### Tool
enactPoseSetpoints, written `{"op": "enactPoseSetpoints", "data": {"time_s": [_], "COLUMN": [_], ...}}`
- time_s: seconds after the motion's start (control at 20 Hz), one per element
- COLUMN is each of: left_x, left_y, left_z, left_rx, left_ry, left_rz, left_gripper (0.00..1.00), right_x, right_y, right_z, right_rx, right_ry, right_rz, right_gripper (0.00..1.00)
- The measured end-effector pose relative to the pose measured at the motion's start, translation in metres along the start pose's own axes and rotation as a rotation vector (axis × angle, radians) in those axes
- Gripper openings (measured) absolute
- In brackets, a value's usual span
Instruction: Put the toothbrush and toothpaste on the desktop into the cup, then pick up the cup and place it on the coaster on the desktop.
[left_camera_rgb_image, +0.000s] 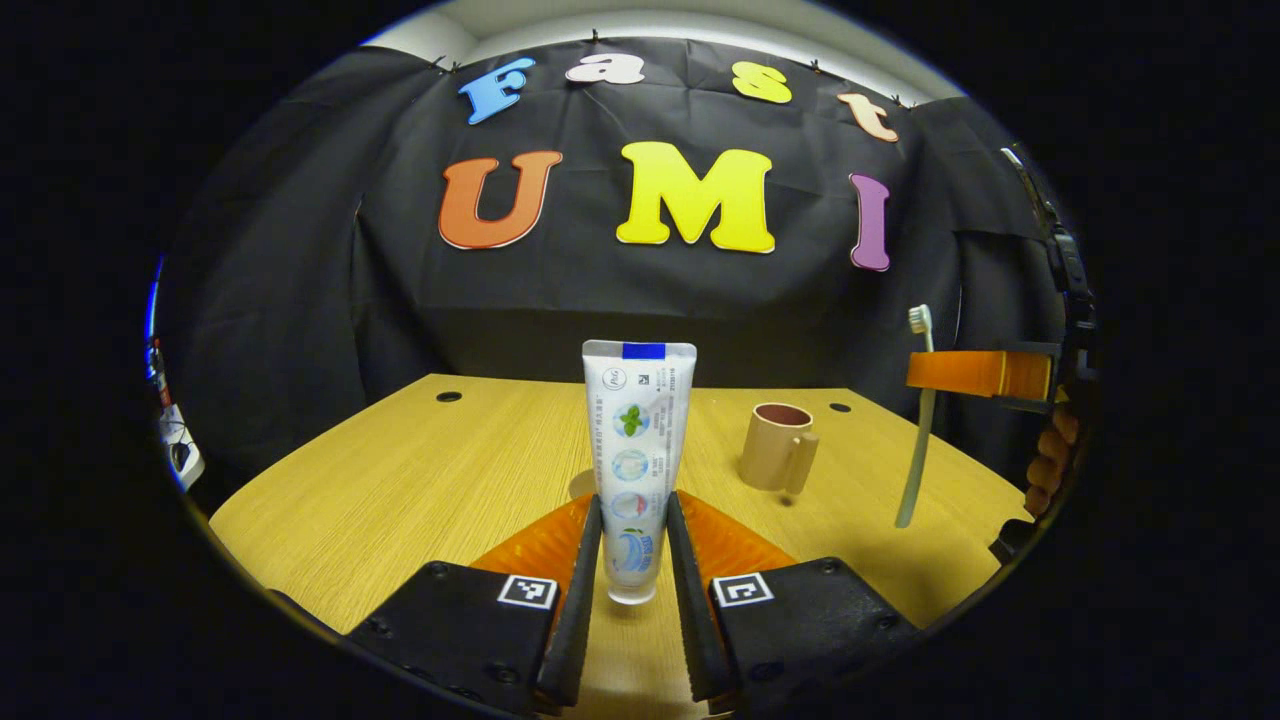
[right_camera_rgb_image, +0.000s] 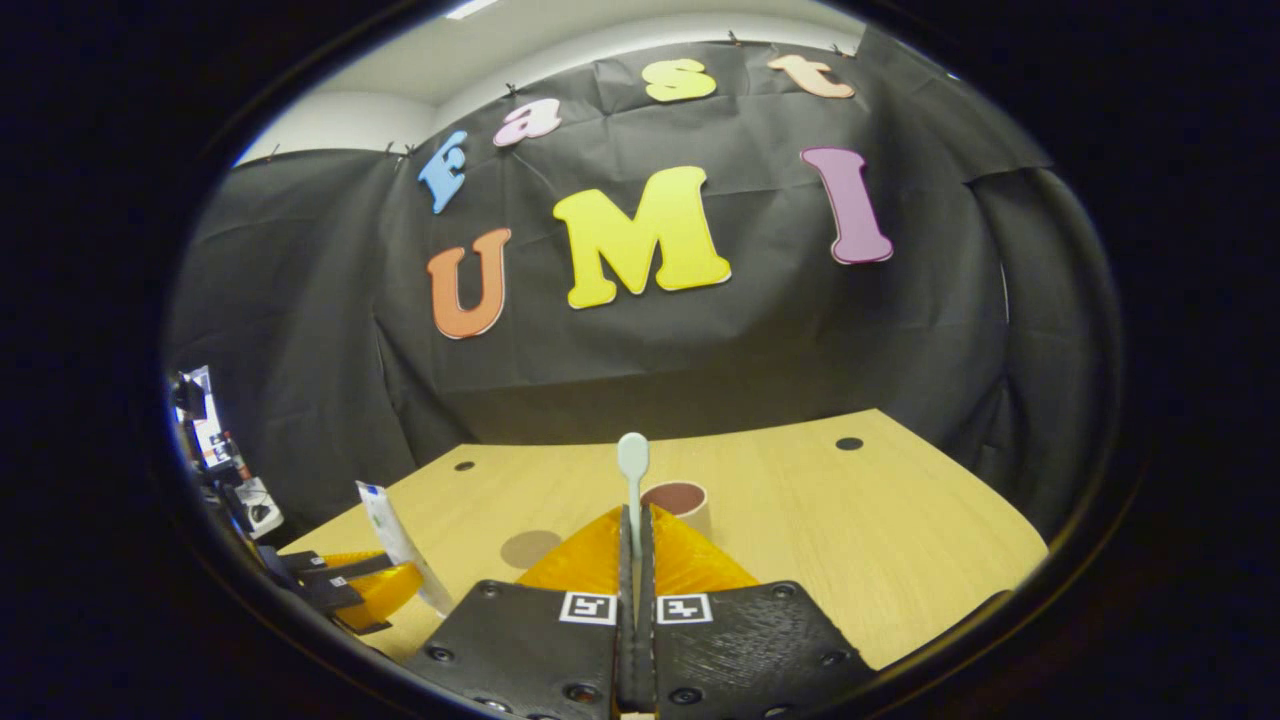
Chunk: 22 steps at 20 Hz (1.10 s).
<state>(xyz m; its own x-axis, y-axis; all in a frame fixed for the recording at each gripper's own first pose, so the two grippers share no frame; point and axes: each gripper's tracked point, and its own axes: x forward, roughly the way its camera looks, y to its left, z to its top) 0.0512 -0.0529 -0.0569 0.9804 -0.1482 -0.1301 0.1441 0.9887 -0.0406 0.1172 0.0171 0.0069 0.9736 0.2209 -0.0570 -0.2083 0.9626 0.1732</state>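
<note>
My left gripper (left_camera_rgb_image: 634, 510) is shut on a white toothpaste tube (left_camera_rgb_image: 638, 430), holding it upright above the wooden table (left_camera_rgb_image: 400, 480). A tan cup (left_camera_rgb_image: 776, 446) with a handle stands beyond it to the right. Farther right, my right gripper (left_camera_rgb_image: 938, 372) holds a pale toothbrush (left_camera_rgb_image: 916, 460) upright in the air, bristles up. In the right gripper view that gripper (right_camera_rgb_image: 636, 520) is shut on the toothbrush (right_camera_rgb_image: 632, 458), and the cup (right_camera_rgb_image: 680, 497) sits just behind its fingers. A round brown coaster (right_camera_rgb_image: 530, 548) lies left of the cup. The left gripper (right_camera_rgb_image: 405, 585) and toothpaste (right_camera_rgb_image: 392, 535) are at the lower left.
Small dark holes (left_camera_rgb_image: 449, 397) mark the tabletop near its back edge. The black cloth wall rises right behind the table. A hand (left_camera_rgb_image: 1050, 450) holding the right gripper shows at the right edge. Some equipment (right_camera_rgb_image: 225, 470) stands off the table's left side.
</note>
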Motion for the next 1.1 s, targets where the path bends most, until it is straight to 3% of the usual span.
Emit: {"op": "enactPoseSetpoints", "data": {"time_s": [0.05,0.1,0.25,0.6,0.9,0.95,1.1], "left_x": [0.001,0.004,0.008,0.022,0.028,0.029,0.033], "left_y": [-0.001,-0.002,-0.008,0.0,0.001,0.001,0.004], "left_z": [0.009,0.023,0.036,0.004,-0.028,-0.033,-0.045], "left_rx": [0.008,0.021,0.038,0.023,0.005,0.001,0.004], "left_ry": [-0.03,-0.075,-0.123,-0.013,0.092,0.108,0.153], "left_rz": [-0.004,-0.006,-0.02,-0.033,-0.033,-0.033,-0.009], "left_gripper": [0.42,0.36,0.37,0.36,0.36,0.4,0.36], "right_x": [0.012,0.026,0.06,0.12,0.15,0.156,0.174], "right_y": [0.0,-0.001,0.001,0.001,-0.01,-0.011,-0.017], "right_z": [0.008,0.016,0.043,0.078,0.077,0.073,0.061], "right_rx": [-0.004,-0.006,-0.02,-0.057,-0.051,-0.051,-0.059], "right_ry": [-0.006,-0.015,-0.062,-0.103,-0.12,-0.113,-0.082], "right_rz": [-0.001,0.0,0.01,-0.01,-0.042,-0.041,-0.055], "right_gripper": [0.0,0.0,0.0,0.0,0.0,0.03,0.01]}}
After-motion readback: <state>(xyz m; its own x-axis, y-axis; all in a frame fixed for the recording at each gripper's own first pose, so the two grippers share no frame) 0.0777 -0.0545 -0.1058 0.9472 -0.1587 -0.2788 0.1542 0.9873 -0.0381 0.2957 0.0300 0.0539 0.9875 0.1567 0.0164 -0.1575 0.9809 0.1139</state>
